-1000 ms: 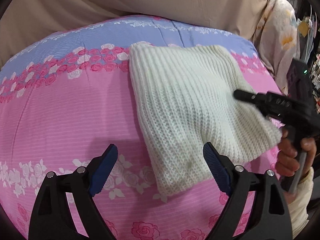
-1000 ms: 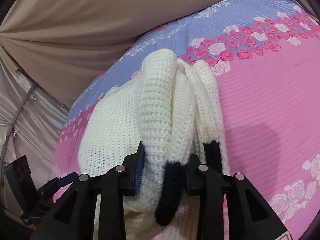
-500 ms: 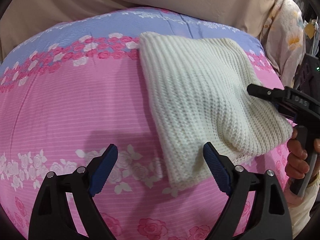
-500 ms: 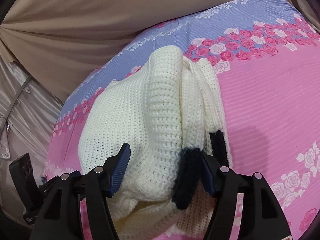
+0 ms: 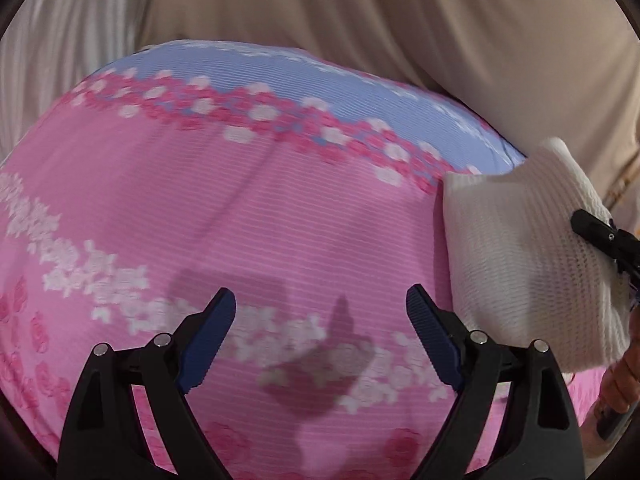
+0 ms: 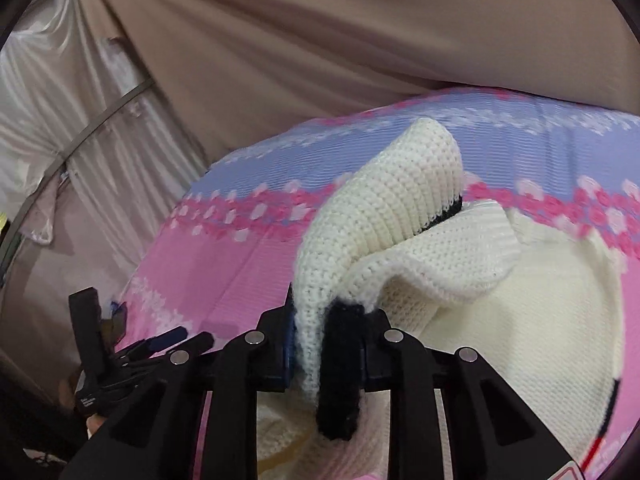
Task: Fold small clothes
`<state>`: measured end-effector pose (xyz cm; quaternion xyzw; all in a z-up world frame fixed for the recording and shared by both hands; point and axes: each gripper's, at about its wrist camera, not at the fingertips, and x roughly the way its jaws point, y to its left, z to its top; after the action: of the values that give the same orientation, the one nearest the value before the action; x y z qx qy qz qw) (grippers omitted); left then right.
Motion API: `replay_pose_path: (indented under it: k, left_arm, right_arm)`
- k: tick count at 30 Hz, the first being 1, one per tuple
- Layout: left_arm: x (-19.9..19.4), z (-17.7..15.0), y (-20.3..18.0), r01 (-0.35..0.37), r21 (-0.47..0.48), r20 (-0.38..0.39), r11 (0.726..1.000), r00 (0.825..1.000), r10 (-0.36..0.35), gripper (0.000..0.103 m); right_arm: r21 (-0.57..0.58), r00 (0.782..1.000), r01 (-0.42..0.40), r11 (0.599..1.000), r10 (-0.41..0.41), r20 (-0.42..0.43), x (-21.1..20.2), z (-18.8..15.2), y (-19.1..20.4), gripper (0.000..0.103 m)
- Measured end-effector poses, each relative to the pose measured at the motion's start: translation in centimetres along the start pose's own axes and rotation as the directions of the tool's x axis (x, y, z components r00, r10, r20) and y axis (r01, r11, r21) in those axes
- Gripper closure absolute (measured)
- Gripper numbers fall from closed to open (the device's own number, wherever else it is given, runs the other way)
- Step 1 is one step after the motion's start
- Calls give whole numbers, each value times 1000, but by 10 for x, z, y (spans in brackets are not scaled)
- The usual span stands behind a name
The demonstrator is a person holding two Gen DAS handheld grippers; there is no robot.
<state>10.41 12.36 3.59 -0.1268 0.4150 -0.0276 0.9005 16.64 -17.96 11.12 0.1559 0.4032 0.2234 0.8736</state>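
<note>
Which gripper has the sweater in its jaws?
The right gripper: its jaws are closing on the white sweater. The left gripper is open, with nothing between its jaws.

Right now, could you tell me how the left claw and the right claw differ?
The left claw stands wide open with only the pink bedsheet beneath it; the right claw is closing on the white knit sweater, pinching its black-trimmed edge. Both have black frames and blue pads.
</note>
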Motion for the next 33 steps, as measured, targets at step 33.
replay_pose_path:
  k: [33]
  left_arm:
    - [33, -38, -235, 331, 435, -171, 837, 943, -284, 18]
  right_arm:
    - [563, 983, -35, 826, -73, 169, -104, -136, -238, 79]
